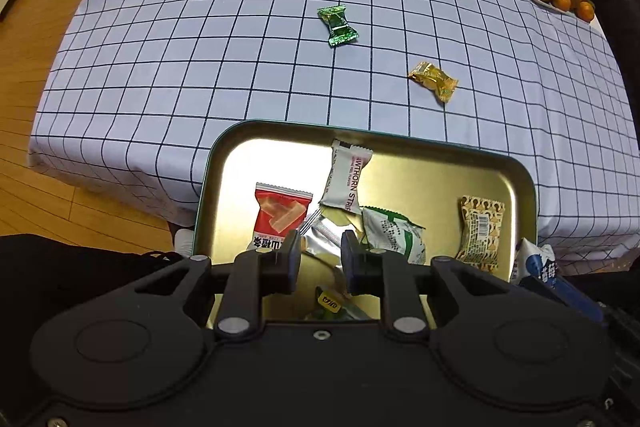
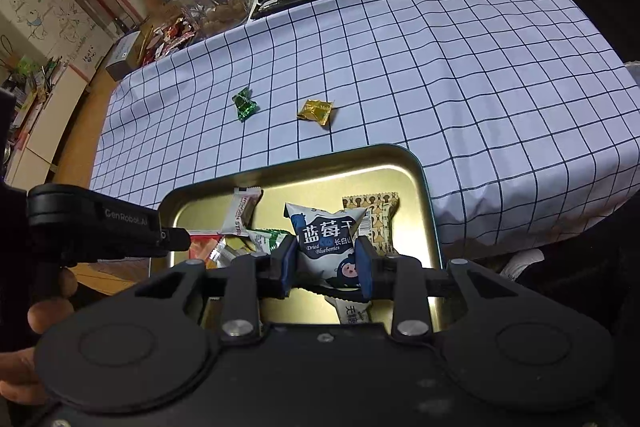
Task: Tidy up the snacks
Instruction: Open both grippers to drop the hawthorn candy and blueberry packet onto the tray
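The right gripper (image 2: pixel 326 261) clamps a white and blue packet of dried blueberries (image 2: pixel 326 241) between its blue pads, holding it upright just above the near part of the gold tin tray (image 2: pixel 430 203). The step in hand looks like dropping this packet among the snacks already gathered. To do it well, I would lower it toward a bare patch of tray floor before letting go, since the pouch is puffy and light and could tip over the low rim if released from height.

The left gripper (image 1: pixel 320 253) hovers over the same tray with its jaws a narrow way apart and nothing between them; a silver wrapper lies beneath.

In the tray lie a red hawthorn packet (image 1: pixel 280 217), a white hawthorn strip packet (image 1: pixel 346 177), a green and white packet (image 1: pixel 394 235) and a beige patterned packet (image 1: pixel 480 233), loosely scattered, some overlapping.

Out on the checked tablecloth (image 1: pixel 200 47), well apart from the tray, a green candy (image 1: pixel 337 25) and a gold candy (image 1: pixel 434 81) remain to be collected. Both are small, crinkly twist wraps, best pinched across the middle.
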Demonstrator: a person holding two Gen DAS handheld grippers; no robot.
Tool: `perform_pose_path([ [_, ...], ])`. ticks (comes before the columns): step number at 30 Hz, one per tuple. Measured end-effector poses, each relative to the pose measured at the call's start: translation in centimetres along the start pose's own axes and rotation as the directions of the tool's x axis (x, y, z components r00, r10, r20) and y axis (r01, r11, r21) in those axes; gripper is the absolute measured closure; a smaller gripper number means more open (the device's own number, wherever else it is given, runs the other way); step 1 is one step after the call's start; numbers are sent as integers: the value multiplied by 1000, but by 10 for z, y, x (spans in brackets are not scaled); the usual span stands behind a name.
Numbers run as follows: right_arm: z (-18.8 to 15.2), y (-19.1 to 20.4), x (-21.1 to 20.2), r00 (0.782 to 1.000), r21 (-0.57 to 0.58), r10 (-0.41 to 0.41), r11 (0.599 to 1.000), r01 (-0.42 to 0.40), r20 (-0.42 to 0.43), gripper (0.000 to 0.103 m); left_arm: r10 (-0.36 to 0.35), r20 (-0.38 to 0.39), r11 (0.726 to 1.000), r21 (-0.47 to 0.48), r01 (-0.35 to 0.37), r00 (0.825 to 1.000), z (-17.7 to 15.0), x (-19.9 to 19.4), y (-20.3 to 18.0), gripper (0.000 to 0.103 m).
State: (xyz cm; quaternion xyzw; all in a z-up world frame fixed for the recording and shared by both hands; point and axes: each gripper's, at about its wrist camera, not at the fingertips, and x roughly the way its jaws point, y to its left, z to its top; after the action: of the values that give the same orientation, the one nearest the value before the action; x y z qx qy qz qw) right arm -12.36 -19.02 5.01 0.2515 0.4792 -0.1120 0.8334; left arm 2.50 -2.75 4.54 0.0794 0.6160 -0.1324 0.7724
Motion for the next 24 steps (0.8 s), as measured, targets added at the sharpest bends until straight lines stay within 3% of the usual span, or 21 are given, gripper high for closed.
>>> perform_pose_path([
  [24,1,-1,8,999,3,-19,1000,19,-46,63,7,-21,1000,27,-7,1000,-12,1,-3,73],
])
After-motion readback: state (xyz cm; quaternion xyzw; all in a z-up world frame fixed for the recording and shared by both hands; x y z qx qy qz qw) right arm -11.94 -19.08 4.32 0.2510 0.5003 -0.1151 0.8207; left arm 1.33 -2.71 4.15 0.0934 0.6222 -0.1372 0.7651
